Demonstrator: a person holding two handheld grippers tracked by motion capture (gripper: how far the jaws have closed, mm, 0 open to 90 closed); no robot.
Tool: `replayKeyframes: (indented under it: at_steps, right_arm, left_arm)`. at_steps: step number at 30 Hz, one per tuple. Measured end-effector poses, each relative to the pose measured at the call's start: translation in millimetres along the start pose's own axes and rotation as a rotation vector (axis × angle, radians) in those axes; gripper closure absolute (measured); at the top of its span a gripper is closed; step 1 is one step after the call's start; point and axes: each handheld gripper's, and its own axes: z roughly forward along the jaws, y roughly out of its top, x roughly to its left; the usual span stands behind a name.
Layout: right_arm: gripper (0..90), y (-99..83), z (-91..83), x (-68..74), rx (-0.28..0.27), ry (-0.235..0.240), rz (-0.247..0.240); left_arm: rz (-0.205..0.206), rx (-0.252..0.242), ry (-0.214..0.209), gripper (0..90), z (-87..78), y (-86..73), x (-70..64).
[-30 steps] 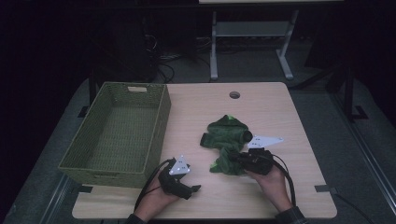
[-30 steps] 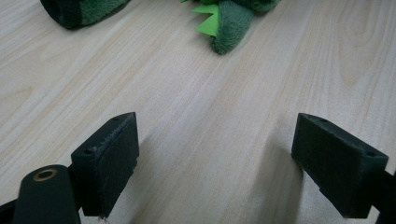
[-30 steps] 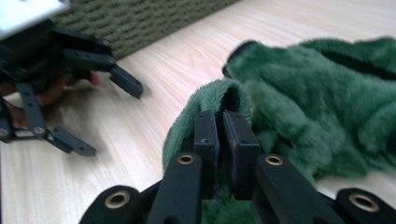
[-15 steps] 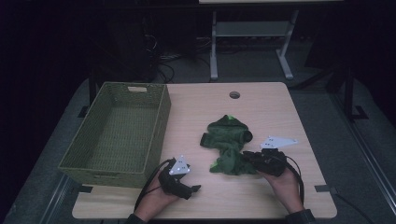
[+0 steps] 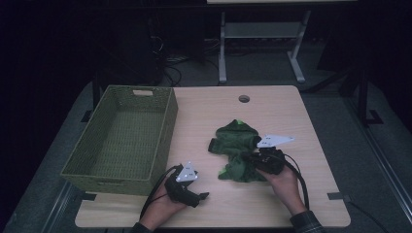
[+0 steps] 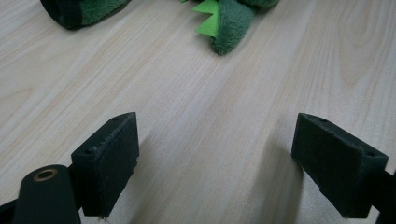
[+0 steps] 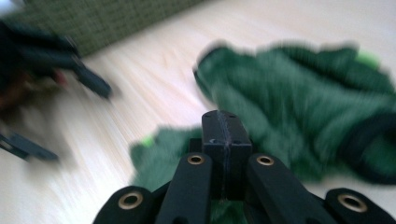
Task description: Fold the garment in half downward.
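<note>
A light wood worktop [image 5: 204, 121] carries a green woven basket [image 5: 124, 138] at nine o'clock, a handle slot cut in its far wall. A round cable hole [image 5: 244, 98] sits near twelve o'clock. Beyond, on the dark floor, stands a grey metal frame [image 5: 262, 43] beside loose cables [image 5: 182, 65].

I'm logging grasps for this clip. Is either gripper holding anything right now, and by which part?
Left gripper: open over bare table, holding nothing. Right gripper: jaws shut over the green plush garment; whether fabric is pinched cannot be told.
</note>
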Motion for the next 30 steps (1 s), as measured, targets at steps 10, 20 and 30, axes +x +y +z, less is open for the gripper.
replayKeyframes:
  at_steps: [10, 20, 30]
  right_arm:
    - [89.8, -24.9, 20.3, 2.0, 0.150, -0.020, -0.001]
    - [79.1, -19.7, -3.7, -3.3, 0.021, -0.022, 0.015]
    - [73.3, -30.0, -38.3, -18.1, -0.016, -0.066, 0.017]
  left_arm:
    - [-0.004, -0.001, -0.002, 14.4, 0.1, -0.2, -0.4]
    - [-0.004, -0.001, -0.002, 14.3, 0.1, -0.1, -0.3]
    - [-0.010, -0.006, -0.006, 13.1, 1.1, 0.2, -1.1]
